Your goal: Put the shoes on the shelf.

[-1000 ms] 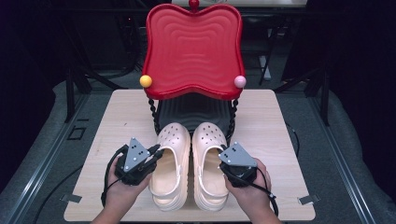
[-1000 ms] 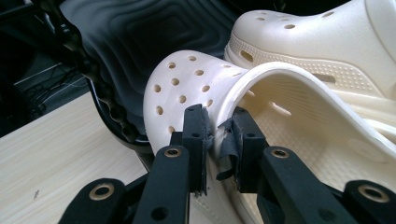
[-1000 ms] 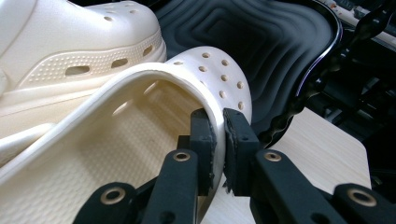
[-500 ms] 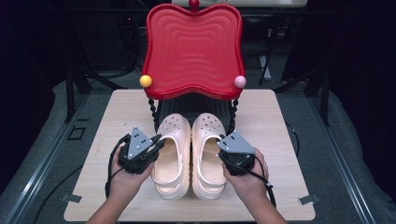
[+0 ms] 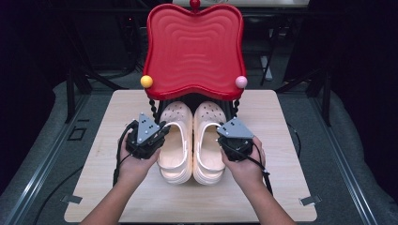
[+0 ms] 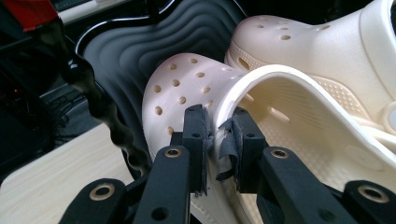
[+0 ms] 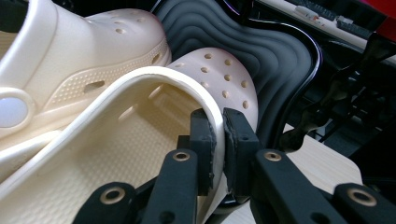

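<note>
Two cream perforated clogs lie side by side on the wooden table, toes under a red wavy-topped stand. My left gripper is shut on the outer side rim of the left clog; in the left gripper view the rim sits pinched in the left gripper, with the left clog running off to the right. My right gripper is shut on the outer rim of the right clog. The right gripper view shows the right gripper clamped on the right clog.
A black wavy lower shelf sits under the red top, just beyond the toes. Twisted black posts with a yellow ball and a pink ball flank the opening. Bare table lies to both sides and in front.
Both grippers have pushed the clogs away from me across the table; their toes now sit under the red stand.
</note>
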`<state>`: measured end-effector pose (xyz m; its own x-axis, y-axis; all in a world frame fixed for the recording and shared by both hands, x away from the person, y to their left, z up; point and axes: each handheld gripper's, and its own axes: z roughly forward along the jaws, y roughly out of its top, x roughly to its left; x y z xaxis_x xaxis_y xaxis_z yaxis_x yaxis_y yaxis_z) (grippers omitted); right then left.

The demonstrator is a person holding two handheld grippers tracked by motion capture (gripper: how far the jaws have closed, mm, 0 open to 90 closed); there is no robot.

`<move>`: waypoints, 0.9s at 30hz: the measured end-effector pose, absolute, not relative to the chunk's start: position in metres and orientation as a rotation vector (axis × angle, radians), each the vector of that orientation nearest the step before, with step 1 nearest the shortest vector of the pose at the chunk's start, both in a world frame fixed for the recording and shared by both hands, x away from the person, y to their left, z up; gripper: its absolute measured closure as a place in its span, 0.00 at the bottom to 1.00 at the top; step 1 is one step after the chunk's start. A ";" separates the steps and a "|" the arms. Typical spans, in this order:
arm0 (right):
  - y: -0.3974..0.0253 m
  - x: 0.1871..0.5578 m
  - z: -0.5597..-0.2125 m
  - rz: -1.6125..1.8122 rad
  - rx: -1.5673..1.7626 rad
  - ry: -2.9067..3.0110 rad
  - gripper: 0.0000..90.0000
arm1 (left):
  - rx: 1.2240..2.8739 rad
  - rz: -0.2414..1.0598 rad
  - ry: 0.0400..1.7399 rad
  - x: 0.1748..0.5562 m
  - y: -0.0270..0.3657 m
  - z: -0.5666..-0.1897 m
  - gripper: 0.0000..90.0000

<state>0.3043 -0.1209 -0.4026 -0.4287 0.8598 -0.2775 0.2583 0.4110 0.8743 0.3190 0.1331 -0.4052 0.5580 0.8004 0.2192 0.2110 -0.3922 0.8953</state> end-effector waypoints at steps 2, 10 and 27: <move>-0.121 0.308 -0.403 1.014 0.958 1.894 0.92 | 1.891 0.835 0.824 0.323 0.132 -0.406 0.87; -0.118 0.327 -0.404 1.012 0.968 1.865 0.92 | 1.881 0.863 0.825 0.342 0.126 -0.406 0.87; -0.103 0.351 -0.402 0.995 0.938 1.803 0.92 | 1.871 0.951 0.800 0.363 0.114 -0.402 0.87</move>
<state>0.3506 -0.1035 -0.4017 -0.3562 0.8796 -0.3153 0.2023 0.4020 0.8930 0.3630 0.1144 -0.4020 0.5026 0.8125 0.2952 0.1515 -0.4190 0.8952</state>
